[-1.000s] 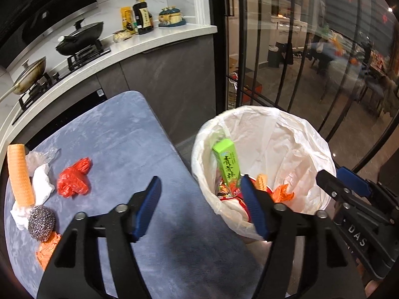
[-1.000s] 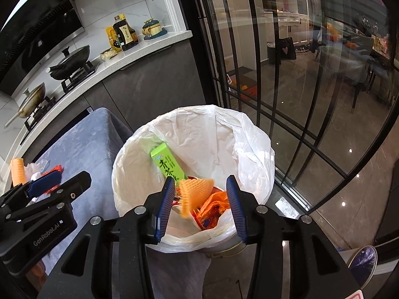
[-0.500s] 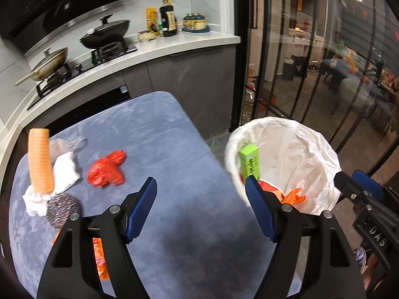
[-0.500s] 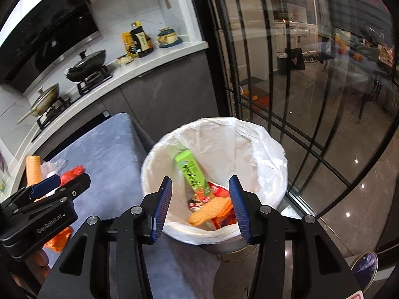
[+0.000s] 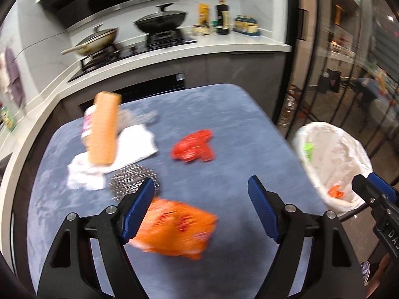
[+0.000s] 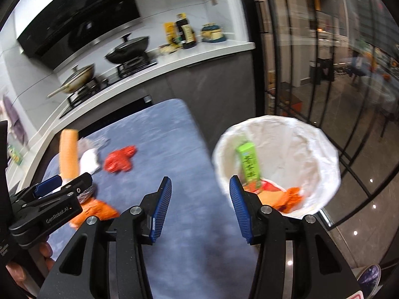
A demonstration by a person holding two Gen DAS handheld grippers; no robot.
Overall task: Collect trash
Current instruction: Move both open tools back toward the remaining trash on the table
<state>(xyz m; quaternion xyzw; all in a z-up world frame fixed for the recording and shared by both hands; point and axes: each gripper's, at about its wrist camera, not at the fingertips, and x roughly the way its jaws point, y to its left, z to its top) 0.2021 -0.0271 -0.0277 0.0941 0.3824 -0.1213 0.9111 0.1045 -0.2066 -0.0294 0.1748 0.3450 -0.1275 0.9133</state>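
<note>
1. We hold two grippers over a blue-grey velvety table. Our left gripper has its blue-padded jaws spread wide; they have just been opening, and they grip nothing.
2. Our right gripper is also open and empty, its jaws set less far apart. It hangs over the table's right edge, beside the bin.
3. The white-lined round trash bin stands on the floor, just right of the table. Inside it we see a green carton standing on end and some orange and red wrappers, so part of the collecting looks done.
4. Several pieces are left on the table. A crumpled orange plastic bag lies nearest, under the open left jaws without touching the pads, and seems the likely next pick.
5. Farther off, near the middle, lies a crumpled red plastic wrapper.
6. At the far left sit a steel wool scourer, a white crumpled tissue and an orange foam mesh sleeve lying over the tissue. Blur hides finer detail.
7. Beyond the table runs a white kitchen counter with a gas hob, a black lidded wok, a paler pan and some bottles.
8. To the right, black-framed glass doors reflect a dim room.
</note>
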